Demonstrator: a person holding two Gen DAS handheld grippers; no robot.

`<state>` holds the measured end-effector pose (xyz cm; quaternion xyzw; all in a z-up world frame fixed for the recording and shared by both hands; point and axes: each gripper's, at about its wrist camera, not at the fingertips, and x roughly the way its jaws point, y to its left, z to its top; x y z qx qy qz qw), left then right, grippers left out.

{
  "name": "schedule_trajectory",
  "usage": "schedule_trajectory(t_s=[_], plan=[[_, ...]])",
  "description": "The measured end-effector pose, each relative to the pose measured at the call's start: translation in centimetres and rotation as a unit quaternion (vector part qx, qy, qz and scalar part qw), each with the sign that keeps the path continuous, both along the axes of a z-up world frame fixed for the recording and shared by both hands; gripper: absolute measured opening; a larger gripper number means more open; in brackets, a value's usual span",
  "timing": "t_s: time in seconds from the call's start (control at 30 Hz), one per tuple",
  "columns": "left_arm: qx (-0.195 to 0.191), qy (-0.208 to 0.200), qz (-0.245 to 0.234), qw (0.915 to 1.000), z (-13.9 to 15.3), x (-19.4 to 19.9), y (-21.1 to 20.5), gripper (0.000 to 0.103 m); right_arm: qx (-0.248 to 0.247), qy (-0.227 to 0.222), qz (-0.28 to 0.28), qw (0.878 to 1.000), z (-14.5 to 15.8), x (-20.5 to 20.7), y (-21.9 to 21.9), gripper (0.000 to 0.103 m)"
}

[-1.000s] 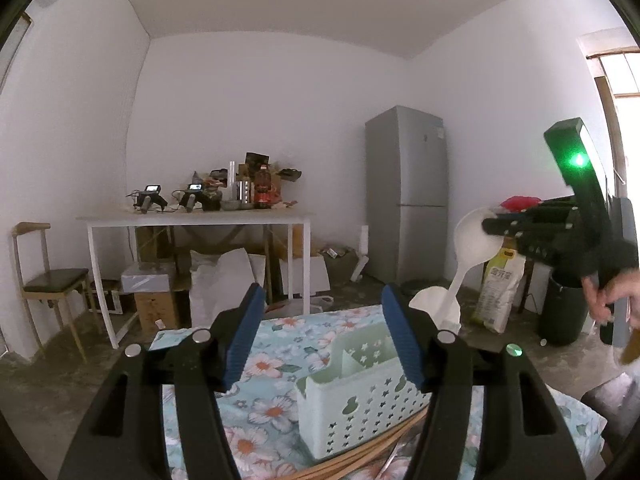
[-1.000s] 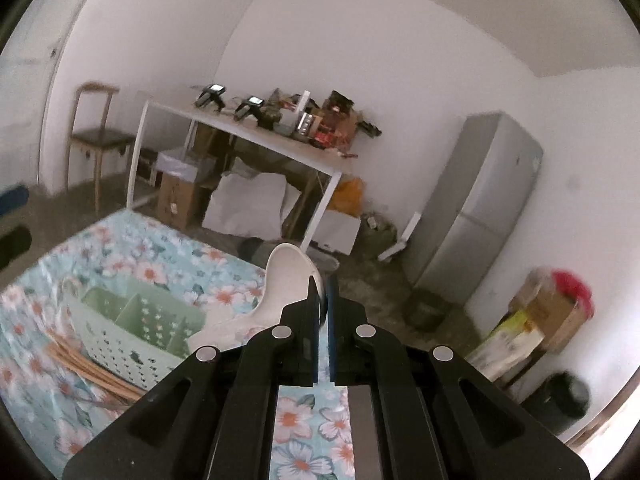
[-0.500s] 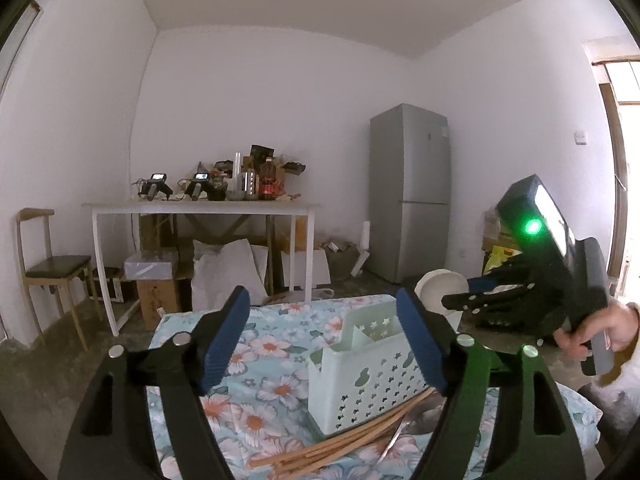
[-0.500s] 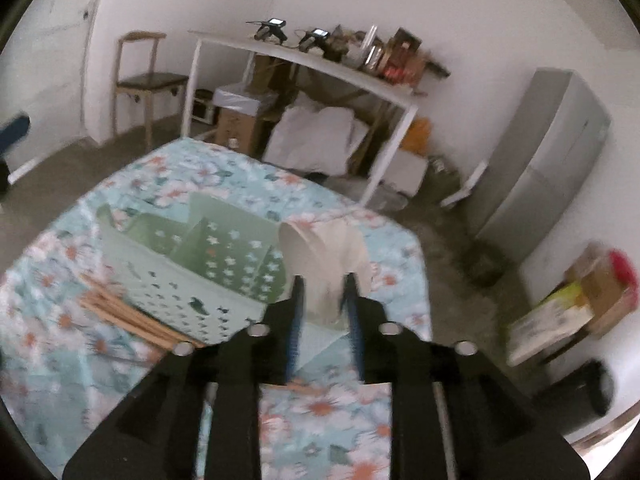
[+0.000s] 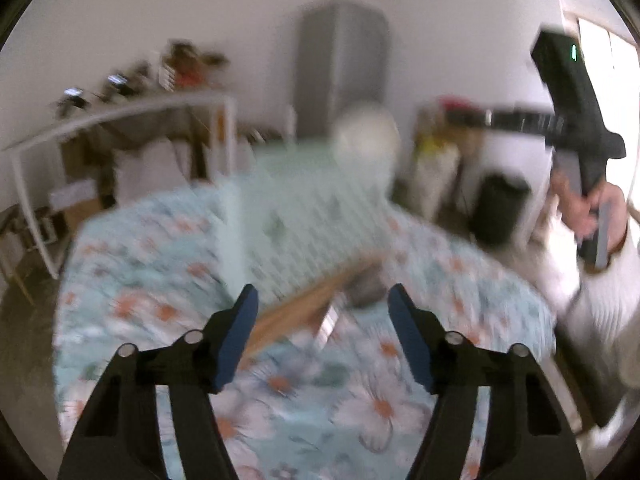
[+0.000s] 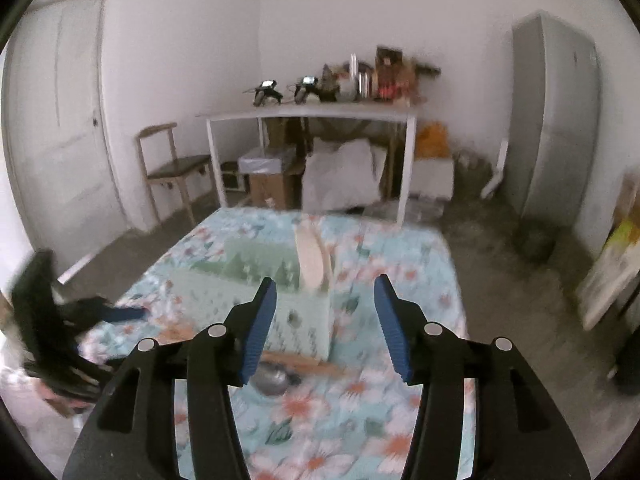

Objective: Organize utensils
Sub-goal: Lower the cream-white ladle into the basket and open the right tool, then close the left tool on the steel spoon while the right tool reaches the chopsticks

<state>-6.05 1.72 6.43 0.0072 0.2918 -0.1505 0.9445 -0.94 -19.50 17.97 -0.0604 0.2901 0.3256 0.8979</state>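
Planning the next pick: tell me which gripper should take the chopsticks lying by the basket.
Left, probably. The left gripper, empty and closing, points straight at the chopsticks just beyond its fingertips. The right gripper, empty and opening, sits over the basket.

Black left gripper (image 5: 322, 310) and right gripper (image 6: 324, 306): 2 blue-padded fingers (image 6: 256, 328) each, silver screws (image 5: 194, 336); white sleeve (image 5: 600, 280).

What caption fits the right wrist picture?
Right gripper opening, nothing between its fingers, over a green caddy holding a white spoon on a floral cloth.
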Motion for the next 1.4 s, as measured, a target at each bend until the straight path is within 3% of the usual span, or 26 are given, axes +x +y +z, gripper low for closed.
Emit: schedule_trajectory(t_s=[0.13, 0.23, 0.3, 0.47, 0.57, 0.73, 0.9, 1.13, 1.17, 1.23, 1.33, 1.4], plan=[[0.019, 0.076, -0.021, 0.9967, -3.2, 3.1, -1.5, 0.045, -0.021, 0.050, -0.009, 0.998, -4.3, 0.1, -0.9, 0.049], [0.022, 0.114, -0.007, 0.9932, -5.4, 5.0, -1.2, 0.039, -0.018, 0.096, -0.013, 0.995, -7.4, 0.5, -1.4, 0.048], [0.015, 0.139, 0.003, 0.9902, -6.2, 5.7, -0.7, 0.013, -0.007, 0.122, -0.016, 0.992, -9.0, 0.7, -1.6, 0.047], [-0.051, 0.160, 0.012, 0.9857, -5.8, 4.7, 1.0, 0.005, 0.003, 0.153, -0.016, 0.988, -11.7, 0.8, -1.8, 0.043], [-0.071, 0.153, 0.013, 0.9855, -4.7, 2.0, 1.2, 0.003, 0.007, 0.162, -0.013, 0.987, -12.4, 0.9, -1.5, 0.042], [-0.138, 0.155, 0.031, 0.9777, -3.6, -2.3, 3.8, 0.003, 0.023, 0.181, -0.008, 0.983, -13.0, 1.5, -1.3, 0.042], [-0.216, 0.147, 0.094, 0.9606, -3.8, -6.6, 8.4, 0.003, 0.030, 0.191, -0.002, 0.981, -13.3, 1.5, -0.6, 0.041], [-0.334, 0.128, 0.235, 0.9038, -6.3, -9.7, 13.9, 0.003, 0.045, 0.212, 0.009, 0.976, -13.6, 1.7, 0.9, 0.035], [-0.341, 0.127, 0.240, 0.9002, -6.4, -9.9, 14.0, 0.004, 0.048, 0.216, 0.011, 0.975, -13.7, 1.8, 1.1, 0.034], [-0.334, 0.149, 0.226, 0.9029, -6.7, -9.7, 13.4, 0.004, 0.050, 0.223, 0.012, 0.973, -13.8, 1.9, 1.5, 0.033], [-0.308, 0.185, 0.176, 0.9165, -6.6, -9.4, 10.8, 0.011, 0.048, 0.224, 0.014, 0.973, -13.9, 2.1, 2.0, 0.033], [-0.289, 0.204, 0.139, 0.9249, -6.0, -9.3, 9.2, 0.029, 0.047, 0.224, 0.013, 0.973, -14.0, 2.2, 2.2, 0.033]])
